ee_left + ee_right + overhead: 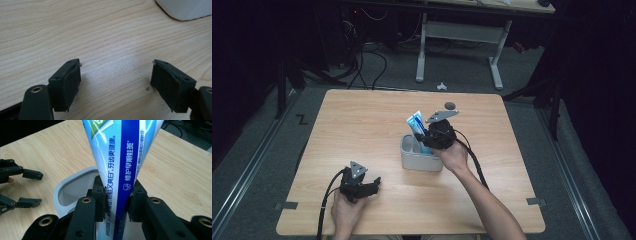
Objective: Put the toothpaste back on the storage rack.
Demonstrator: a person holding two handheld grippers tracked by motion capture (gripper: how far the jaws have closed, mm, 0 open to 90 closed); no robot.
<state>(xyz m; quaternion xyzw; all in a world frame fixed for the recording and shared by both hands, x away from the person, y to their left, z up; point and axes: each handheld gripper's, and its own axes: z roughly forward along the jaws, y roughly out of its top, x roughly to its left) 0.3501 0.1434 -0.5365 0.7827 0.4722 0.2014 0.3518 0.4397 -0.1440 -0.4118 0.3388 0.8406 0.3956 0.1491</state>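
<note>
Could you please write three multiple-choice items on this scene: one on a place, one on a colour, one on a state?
1. Where does the toothpaste tube stand?
A. flat on the table
B. in the grey holder
C. on the floor

2. What colour is the tube mostly?
A. red
B. green and black
C. blue and white

3. How stands the left gripper?
A. open over bare wood
B. shut on the tube
C. shut on the holder

Answers:
1. B, since its lower end goes down into the grey holder on the table.
2. C, as the right gripper view shows a blue band on white.
3. A, as its pads stand wide apart with nothing between; the right gripper clamps the tube.
</note>
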